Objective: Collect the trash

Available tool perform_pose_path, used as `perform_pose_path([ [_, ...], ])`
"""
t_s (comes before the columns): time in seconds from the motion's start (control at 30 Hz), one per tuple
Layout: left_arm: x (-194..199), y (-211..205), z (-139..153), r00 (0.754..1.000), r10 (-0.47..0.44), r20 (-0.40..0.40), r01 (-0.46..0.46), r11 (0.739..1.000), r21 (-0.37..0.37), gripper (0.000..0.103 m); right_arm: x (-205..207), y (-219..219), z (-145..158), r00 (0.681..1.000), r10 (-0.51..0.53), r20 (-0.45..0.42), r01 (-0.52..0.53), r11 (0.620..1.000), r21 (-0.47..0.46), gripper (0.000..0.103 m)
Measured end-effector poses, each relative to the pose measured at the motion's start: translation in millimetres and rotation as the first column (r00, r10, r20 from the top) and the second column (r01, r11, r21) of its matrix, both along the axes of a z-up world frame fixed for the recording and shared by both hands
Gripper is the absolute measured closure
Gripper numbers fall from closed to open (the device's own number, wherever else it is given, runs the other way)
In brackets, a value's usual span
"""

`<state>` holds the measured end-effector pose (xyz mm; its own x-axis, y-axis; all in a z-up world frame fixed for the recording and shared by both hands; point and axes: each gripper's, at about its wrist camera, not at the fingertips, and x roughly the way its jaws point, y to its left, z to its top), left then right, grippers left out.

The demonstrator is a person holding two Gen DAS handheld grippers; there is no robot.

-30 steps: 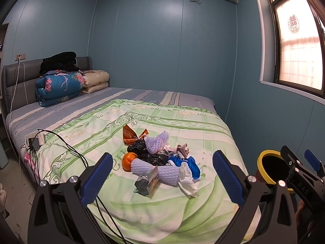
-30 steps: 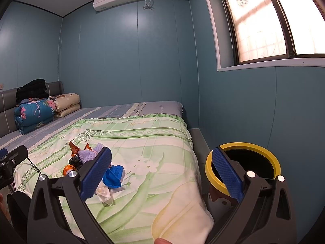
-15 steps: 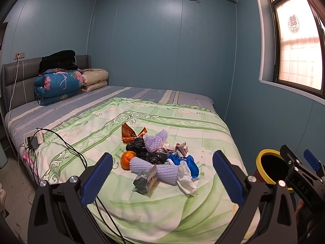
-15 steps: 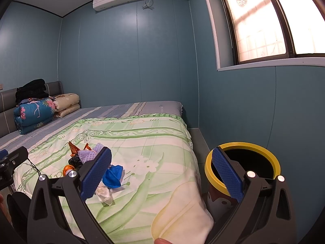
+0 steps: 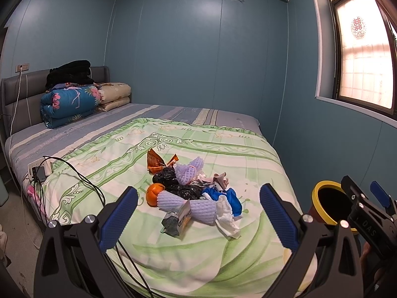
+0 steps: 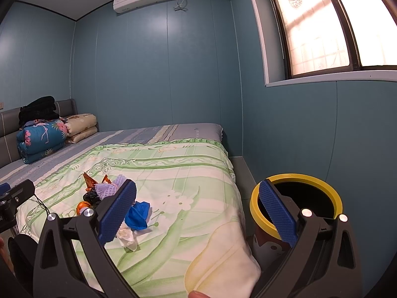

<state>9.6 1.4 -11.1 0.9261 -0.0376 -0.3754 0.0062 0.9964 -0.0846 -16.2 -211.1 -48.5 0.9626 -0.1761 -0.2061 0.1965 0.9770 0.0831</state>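
Note:
A pile of trash (image 5: 191, 193) lies on the green quilt: purple foam nets (image 5: 188, 170), black bags (image 5: 182, 188), an orange fruit (image 5: 153, 193), an orange wrapper (image 5: 155, 161), a blue bag (image 5: 230, 197), white tissue (image 5: 227, 219) and a small packet (image 5: 177, 219). My left gripper (image 5: 197, 213) is open and empty, hovering short of the pile. My right gripper (image 6: 198, 213) is open and empty, between the pile (image 6: 116, 198) and the yellow-rimmed bin (image 6: 297, 198). The bin also shows in the left wrist view (image 5: 330, 203).
The bed (image 5: 223, 149) fills the room's middle. Black cables (image 5: 74, 173) and a power strip (image 5: 39, 170) lie at its left edge. Folded blankets (image 5: 72, 101) sit by the headboard. The blue wall and a window (image 6: 322, 24) stand to the right.
The left gripper view has shifted slightly, with the pile sitting a little higher and nearer. The right gripper has barely moved. Both stay open.

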Motion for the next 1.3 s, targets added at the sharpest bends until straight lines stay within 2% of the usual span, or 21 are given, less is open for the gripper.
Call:
perform_pose_path([
  [0.67, 4, 2, 1, 1.0, -0.003, -0.012, 0.003, 1.0, -0.004, 0.008, 11, -4, -2, 0.999, 0.004, -0.04, -0.003, 1.0, 0.013, 0.008],
  [0.87, 14, 14, -5, 0.999, 0.029, -0.029, -0.028, 0.999, 0.035, 0.008, 28, -6, -7, 0.994, 0.045, -0.098, -0.042, 0.999, 0.027, 0.008],
  [1.0, 29, 27, -17, 0.996, 0.038, -0.084, -0.031, 0.996, 0.088, 0.008, 48, -4, -10, 0.983, 0.091, -0.16, -0.096, 0.995, -0.025, 0.008],
  [1.07, 37, 34, -27, 0.992, 0.039, -0.118, -0.025, 0.993, 0.115, 0.008, 61, -2, -12, 0.968, 0.154, -0.198, -0.165, 0.986, -0.038, 0.008],
  [1.13, 47, 39, -39, 0.984, 0.031, -0.174, -0.006, 0.99, 0.141, 0.008, 78, -1, -17, 0.938, 0.228, -0.26, -0.241, 0.97, -0.016, 0.008],
  [1.2, 57, 45, -51, 0.974, 0.016, -0.227, 0.015, 0.99, 0.137, 0.008, 100, -1, -27, 0.883, 0.325, -0.338, -0.328, 0.943, 0.049, 0.008],
  [1.3, 74, 52, -72, 0.952, 0.015, -0.305, 0.031, 0.989, 0.145, 0.008, 128, 5, -42, 0.807, 0.42, -0.414, -0.423, 0.902, 0.091, 0.008],
])
